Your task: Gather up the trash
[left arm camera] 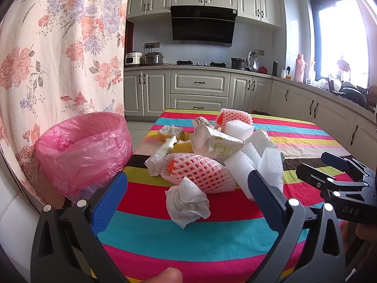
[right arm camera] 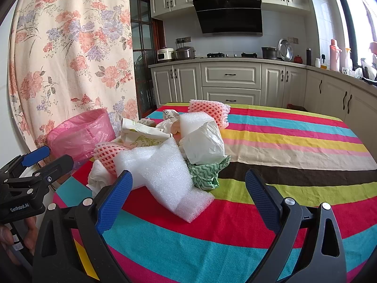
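Observation:
A pile of trash lies on the striped tablecloth [left arm camera: 212, 240]: a crumpled white tissue [left arm camera: 187, 201], a pink foam fruit net [left arm camera: 200, 172], white foam pieces [left arm camera: 271, 167], crumpled paper wrappers [left arm camera: 216, 141] and a second pink net [left arm camera: 235, 116]. A bin lined with a pink bag [left arm camera: 87, 151] stands left of the table. My left gripper [left arm camera: 188, 193] is open and empty, its fingers on either side of the tissue. My right gripper [right arm camera: 188, 188] is open and empty, just before a white foam piece [right arm camera: 165, 174]. A green cloth [right arm camera: 205, 174] lies beside it.
A floral curtain [left arm camera: 59, 59] hangs at the left behind the bin [right arm camera: 80, 132]. Kitchen cabinets [left arm camera: 200, 87] and a counter with pots and appliances run along the back and right. The right part of the tablecloth [right arm camera: 294, 146] is bare.

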Available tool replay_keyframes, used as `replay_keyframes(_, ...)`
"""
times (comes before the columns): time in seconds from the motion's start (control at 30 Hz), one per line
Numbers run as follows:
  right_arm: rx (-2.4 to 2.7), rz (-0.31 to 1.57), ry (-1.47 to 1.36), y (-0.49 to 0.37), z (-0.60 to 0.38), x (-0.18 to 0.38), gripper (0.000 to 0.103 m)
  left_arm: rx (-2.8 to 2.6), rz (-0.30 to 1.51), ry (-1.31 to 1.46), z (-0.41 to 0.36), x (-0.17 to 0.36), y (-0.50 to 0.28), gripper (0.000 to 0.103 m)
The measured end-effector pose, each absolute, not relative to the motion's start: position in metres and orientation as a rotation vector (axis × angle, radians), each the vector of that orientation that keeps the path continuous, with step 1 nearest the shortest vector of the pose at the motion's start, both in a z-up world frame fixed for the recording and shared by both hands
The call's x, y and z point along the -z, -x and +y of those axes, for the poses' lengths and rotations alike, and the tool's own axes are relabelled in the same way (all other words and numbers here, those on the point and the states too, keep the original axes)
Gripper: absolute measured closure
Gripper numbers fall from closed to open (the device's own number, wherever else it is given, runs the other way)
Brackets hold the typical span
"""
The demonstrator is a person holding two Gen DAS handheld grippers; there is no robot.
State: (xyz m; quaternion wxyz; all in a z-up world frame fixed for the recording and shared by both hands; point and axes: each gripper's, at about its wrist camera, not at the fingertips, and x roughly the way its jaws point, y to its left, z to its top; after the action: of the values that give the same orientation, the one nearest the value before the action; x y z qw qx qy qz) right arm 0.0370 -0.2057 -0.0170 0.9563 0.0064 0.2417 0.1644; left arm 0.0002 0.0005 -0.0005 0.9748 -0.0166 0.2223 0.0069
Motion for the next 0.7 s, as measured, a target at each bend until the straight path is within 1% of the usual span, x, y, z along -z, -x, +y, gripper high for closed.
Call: replay_keyframes(0.7, -0.333, 0.493, -0.013, -0.0375, -0.2074, 0.0191, 0.013, -0.016, 0.447, 0.035, 0.0015, 0.0013, 0.0005, 0.004)
